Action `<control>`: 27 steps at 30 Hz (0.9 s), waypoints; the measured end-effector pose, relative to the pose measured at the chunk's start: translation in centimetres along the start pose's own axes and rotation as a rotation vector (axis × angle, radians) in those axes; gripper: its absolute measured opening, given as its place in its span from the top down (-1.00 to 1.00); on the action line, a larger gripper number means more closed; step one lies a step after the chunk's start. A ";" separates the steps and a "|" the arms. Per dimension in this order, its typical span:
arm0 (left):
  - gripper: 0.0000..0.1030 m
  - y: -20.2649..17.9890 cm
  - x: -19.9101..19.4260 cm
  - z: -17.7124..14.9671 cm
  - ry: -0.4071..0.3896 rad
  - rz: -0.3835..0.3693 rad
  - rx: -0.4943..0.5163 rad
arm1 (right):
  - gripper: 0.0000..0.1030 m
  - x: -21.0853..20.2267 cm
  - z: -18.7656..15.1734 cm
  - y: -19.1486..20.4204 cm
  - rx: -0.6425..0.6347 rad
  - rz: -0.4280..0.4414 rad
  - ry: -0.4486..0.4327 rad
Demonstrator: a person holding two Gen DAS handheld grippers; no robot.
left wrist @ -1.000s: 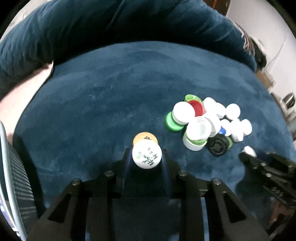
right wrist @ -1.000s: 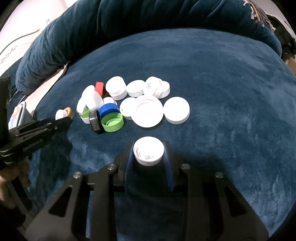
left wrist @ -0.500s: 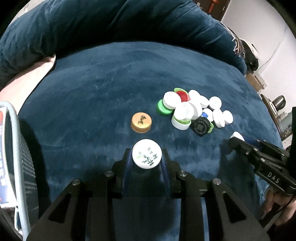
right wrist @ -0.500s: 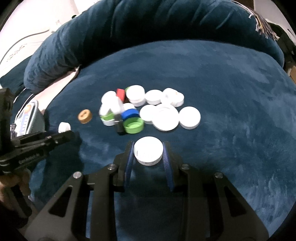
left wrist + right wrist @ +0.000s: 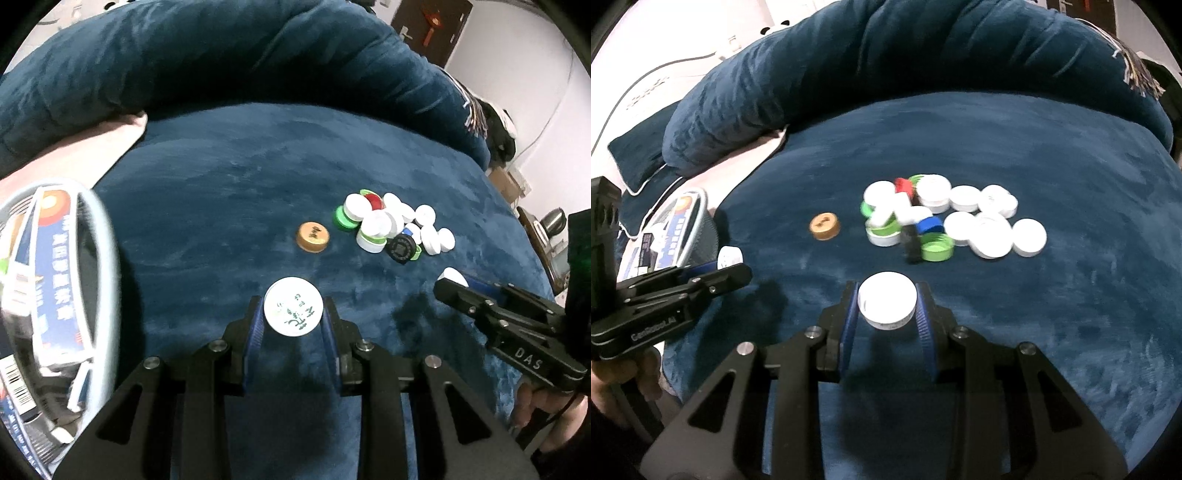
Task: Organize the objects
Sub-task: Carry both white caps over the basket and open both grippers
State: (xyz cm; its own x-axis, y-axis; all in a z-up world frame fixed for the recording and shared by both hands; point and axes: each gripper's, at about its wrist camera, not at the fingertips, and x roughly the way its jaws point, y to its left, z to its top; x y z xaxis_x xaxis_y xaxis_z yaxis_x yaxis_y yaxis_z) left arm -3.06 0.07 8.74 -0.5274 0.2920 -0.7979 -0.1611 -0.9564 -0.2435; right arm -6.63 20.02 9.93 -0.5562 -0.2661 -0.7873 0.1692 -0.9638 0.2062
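My left gripper (image 5: 293,321) is shut on a white cap with green print (image 5: 293,306), held above the blue cushion. In the right wrist view my right gripper (image 5: 886,314) is shut on a plain white cap (image 5: 887,305). A heap of white, green, red, blue and black caps (image 5: 391,227) lies on the cushion ahead, the same heap of caps (image 5: 942,221) showing in the right wrist view. An orange cap (image 5: 312,237) lies alone left of the heap. Each gripper shows in the other's view: the right gripper (image 5: 452,280) at right, the left gripper (image 5: 733,264) at left.
A mesh basket (image 5: 105,258) with printed boxes inside stands at the left edge of the blue cushion (image 5: 229,192). A thick blue bolster (image 5: 221,55) runs along the back. A hand (image 5: 617,376) holds the left gripper's handle. Furniture stands beyond the cushion at far right.
Both grippers have risen and drawn back from the heap with their caps. The orange cap, first just beyond the left gripper's cap, now lies well ahead. The basket has come into view at left.
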 end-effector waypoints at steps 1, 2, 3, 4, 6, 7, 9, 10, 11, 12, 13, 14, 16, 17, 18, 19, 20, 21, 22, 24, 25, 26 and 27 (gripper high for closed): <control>0.40 0.4 -0.4 0.0 -0.005 0.001 -0.007 | 0.38 0.0 0.0 0.4 -0.006 0.002 0.001; 0.40 0.8 -0.9 -0.1 -0.011 0.001 -0.016 | 0.38 0.1 0.0 1.1 -0.016 0.006 0.003; 0.40 1.2 -1.4 -0.2 -0.019 0.000 -0.026 | 0.38 0.1 0.0 1.6 -0.023 0.009 0.004; 0.40 1.6 -1.9 -0.2 -0.028 0.000 -0.036 | 0.38 0.1 0.1 2.2 -0.033 0.014 0.004; 0.40 2.8 -3.2 -0.2 -0.052 0.003 -0.064 | 0.38 0.1 0.2 3.8 -0.058 0.027 -0.001; 0.40 3.4 -3.8 -0.2 -0.065 0.005 -0.077 | 0.38 0.1 0.4 4.5 -0.069 0.033 -0.004; 0.40 5.1 -5.4 0.0 -0.099 0.017 -0.110 | 0.38 0.1 0.7 6.2 -0.099 0.051 -0.011; 0.40 5.9 -6.2 0.1 -0.113 0.027 -0.126 | 0.38 0.1 0.9 7.2 -0.113 0.061 -0.014; 0.40 6.9 -7.0 0.3 -0.127 0.040 -0.144 | 0.38 0.0 1.1 8.0 -0.126 0.071 -0.018; 0.40 8.1 -7.9 0.4 -0.139 0.059 -0.165 | 0.38 0.1 1.4 9.1 -0.140 0.086 -0.022; 0.40 9.0 -8.7 0.4 -0.150 0.072 -0.183 | 0.38 0.2 1.7 10.1 -0.151 0.100 -0.024; 0.40 10.6 -9.7 0.6 -0.168 0.088 -0.212 | 0.38 0.3 1.9 11.0 -0.160 0.111 -0.025; 0.40 12.9 -11.3 0.7 -0.194 0.110 -0.258 | 0.38 0.5 2.5 13.1 -0.182 0.142 -0.031; 0.40 14.0 -12.0 0.8 -0.208 0.117 -0.282 | 0.38 0.6 2.8 14.0 -0.191 0.158 -0.032; 0.40 14.8 -12.5 0.9 -0.216 0.120 -0.296 | 0.38 0.7 3.2 15.0 -0.200 0.178 -0.034; 0.40 15.8 -12.9 1.1 -0.224 0.125 -0.313 | 0.38 0.8 3.5 15.9 -0.206 0.193 -0.036; 0.40 16.7 -13.3 1.3 -0.227 0.132 -0.323 | 0.38 0.9 3.9 16.8 -0.213 0.208 -0.038; 0.40 17.5 -13.6 1.5 -0.229 0.141 -0.330 | 0.38 1.1 4.3 17.9 -0.221 0.225 -0.040; 0.40 18.3 -13.9 1.6 -0.233 0.150 -0.339 | 0.38 1.2 4.6 18.8 -0.229 0.238 -0.042; 0.40 19.5 -14.2 1.9 -0.242 0.155 -0.361 | 0.37 1.3 5.4 20.6 -0.238 0.266 -0.047; 0.40 20.1 -14.4 1.9 -0.246 0.155 -0.370 | 0.37 1.5 5.9 21.5 -0.241 0.280 -0.048; 0.40 20.6 -14.3 2.0 -0.248 0.156 -0.379 | 0.37 1.6 6.2 22.2 -0.244 0.290 -0.048; 0.40 21.1 -14.1 2.0 -0.246 0.154 -0.390 | 0.37 1.7 6.6 23.0 -0.246 0.304 -0.048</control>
State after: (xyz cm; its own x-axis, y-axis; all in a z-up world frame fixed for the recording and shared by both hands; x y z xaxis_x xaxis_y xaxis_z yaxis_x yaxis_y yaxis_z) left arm -0.71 -24.25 16.00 -0.7100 0.0932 -0.6980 0.2340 -0.9036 -0.3587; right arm -9.04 -2.75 17.17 -0.4873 -0.5449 -0.6824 0.5190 -0.8092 0.2755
